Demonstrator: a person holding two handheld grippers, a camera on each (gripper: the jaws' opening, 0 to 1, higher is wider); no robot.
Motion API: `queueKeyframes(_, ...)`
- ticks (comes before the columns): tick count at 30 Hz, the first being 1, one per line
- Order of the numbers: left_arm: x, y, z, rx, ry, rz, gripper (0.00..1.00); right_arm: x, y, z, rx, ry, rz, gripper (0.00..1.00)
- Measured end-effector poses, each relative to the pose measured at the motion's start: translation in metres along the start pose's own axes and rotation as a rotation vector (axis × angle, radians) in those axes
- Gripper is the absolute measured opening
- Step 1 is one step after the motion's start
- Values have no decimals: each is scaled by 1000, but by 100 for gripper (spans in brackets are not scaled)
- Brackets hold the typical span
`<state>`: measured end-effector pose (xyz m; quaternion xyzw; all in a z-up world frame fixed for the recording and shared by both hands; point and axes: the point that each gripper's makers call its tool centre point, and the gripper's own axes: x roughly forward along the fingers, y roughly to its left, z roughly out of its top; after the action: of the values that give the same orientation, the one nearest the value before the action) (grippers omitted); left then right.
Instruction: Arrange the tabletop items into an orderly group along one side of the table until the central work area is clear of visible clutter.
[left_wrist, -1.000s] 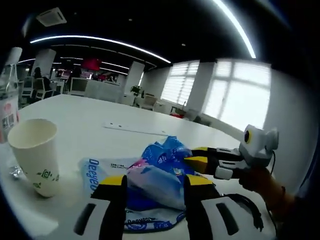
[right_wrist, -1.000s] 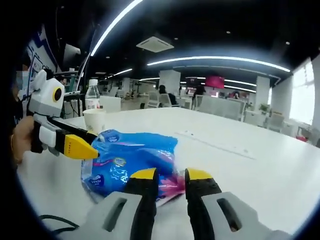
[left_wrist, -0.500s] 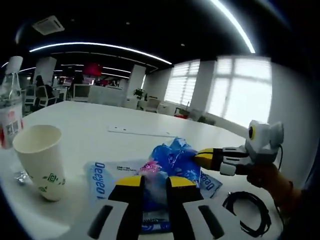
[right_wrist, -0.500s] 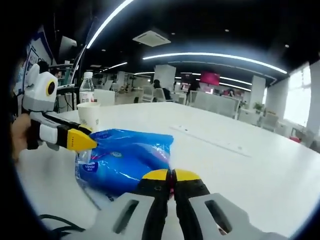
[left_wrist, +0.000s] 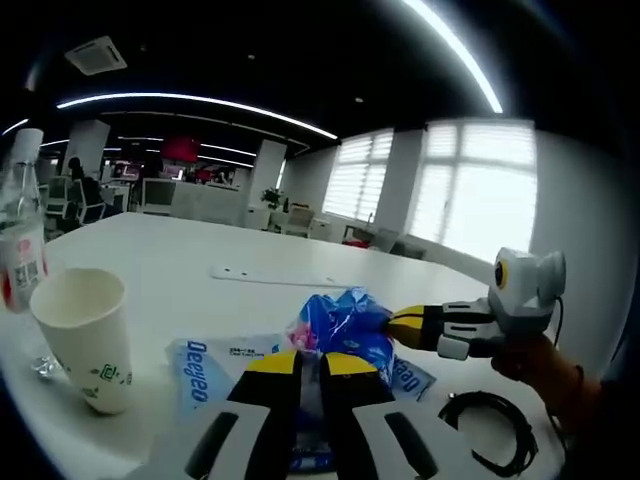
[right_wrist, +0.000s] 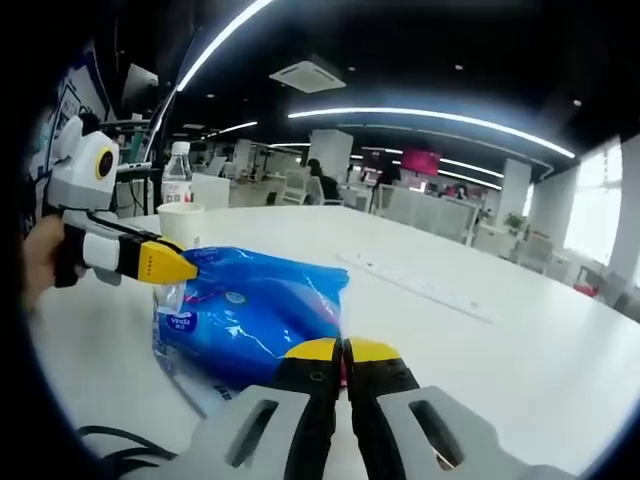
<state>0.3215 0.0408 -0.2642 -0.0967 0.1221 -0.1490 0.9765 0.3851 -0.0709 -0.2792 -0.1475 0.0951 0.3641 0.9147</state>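
Note:
A blue plastic tissue pack lies on the white table, on top of a flat white-and-blue Deeyeo pack. My left gripper is shut on the blue pack's near end. In the left gripper view the right gripper comes in from the right and its yellow tips meet the pack's far side. In the right gripper view my right gripper is shut on the pink edge of the blue pack, while the left gripper holds its opposite end.
A paper cup and a clear water bottle stand left of the packs, with a small foil scrap by the cup. A black cable coils near the table edge. Beyond the packs lies a flat white strip.
Both grippers went from open to shut on the blue pack, the left on one end and the right on the pink edge. The views shifted slightly.

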Motion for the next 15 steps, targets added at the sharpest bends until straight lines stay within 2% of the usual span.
queueKeyframes(7,-2,-1,5,-17,-15,-6,5,-5,2,4,0,-12,-3,0)
queueKeyframes(15,-4,-7,13,4,-20,-23,5,-13,0,8,13,-16,-14,0)
